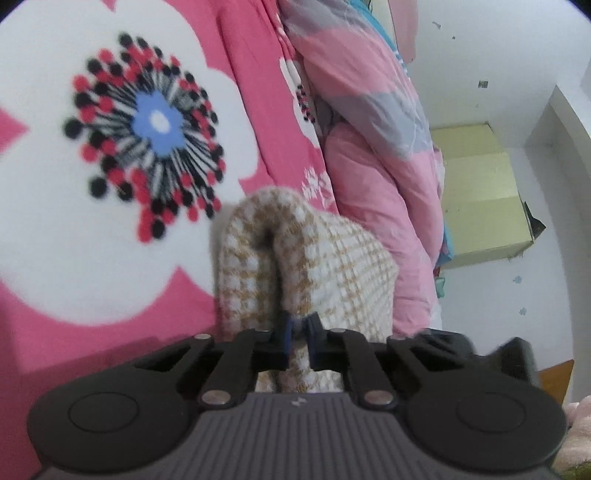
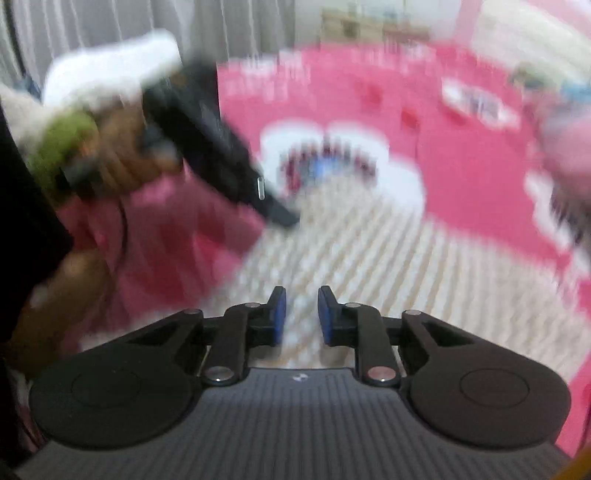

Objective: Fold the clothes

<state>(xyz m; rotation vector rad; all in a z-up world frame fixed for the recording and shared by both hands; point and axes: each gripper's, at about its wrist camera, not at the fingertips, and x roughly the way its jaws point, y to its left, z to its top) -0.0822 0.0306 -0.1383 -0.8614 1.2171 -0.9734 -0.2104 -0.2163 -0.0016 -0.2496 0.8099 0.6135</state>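
A tan-and-white houndstooth garment point(image 1: 332, 266) bunches up in front of my left gripper point(image 1: 299, 328), which is shut on a fold of the fabric, the cloth pinched between its blue pads. In the blurred right wrist view the same garment point(image 2: 369, 251) lies spread on the pink bed. My right gripper point(image 2: 299, 314) hovers over its near part with a clear gap between the pads and nothing gripped. A hand point(image 2: 122, 147) holds the left gripper point(image 2: 288, 218) at the garment's left edge.
The bed has a pink sheet point(image 1: 55, 314) printed with big white flowers. A rolled pink-and-grey quilt point(image 1: 369, 110) lies along its right side. Beyond it are a pale yellow box point(image 1: 480, 192) and a white wall. Grey curtains point(image 2: 110, 22) hang at the back.
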